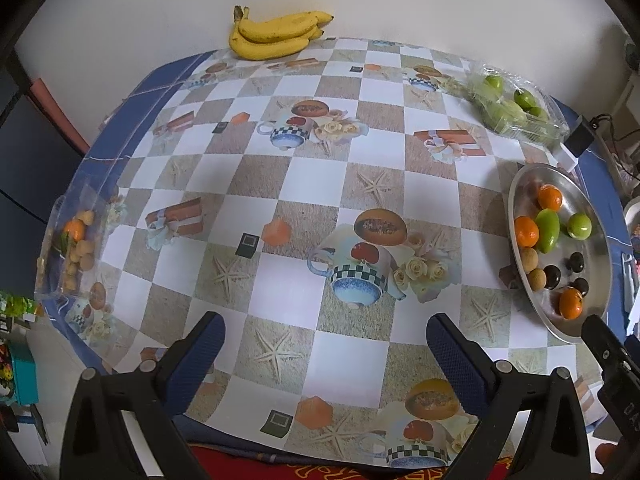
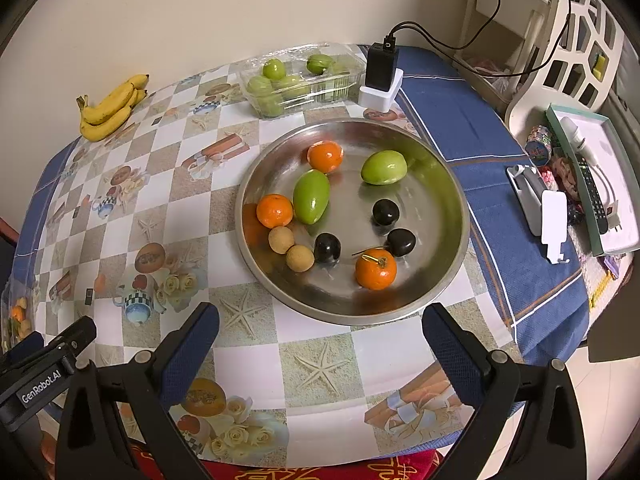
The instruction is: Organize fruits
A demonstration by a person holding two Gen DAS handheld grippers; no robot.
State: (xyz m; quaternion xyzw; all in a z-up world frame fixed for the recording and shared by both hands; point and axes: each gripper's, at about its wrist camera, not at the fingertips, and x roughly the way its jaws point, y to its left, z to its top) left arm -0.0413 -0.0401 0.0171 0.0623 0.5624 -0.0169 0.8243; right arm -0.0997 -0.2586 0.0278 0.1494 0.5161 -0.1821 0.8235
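Steel tray point(image 2: 448, 184) on desk point(image 2: 320, 364), mixed fruit loose inside: tangerines point(image 2: 376, 269), green fruit point(image 2: 311, 197), dark plums point(image 2: 327, 247), longans point(image 2: 300, 257); both grippers' jaws wide, empty, short of tray; advised: single fruit, centred, gentle squeeze.

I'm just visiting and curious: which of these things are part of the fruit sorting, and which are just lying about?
Part of the job:
round metal tray of mixed fruit
yellow banana bunch
clear plastic box of green fruit
clear bag of small fruit

Lying about:
black charger on white stand
black remote control
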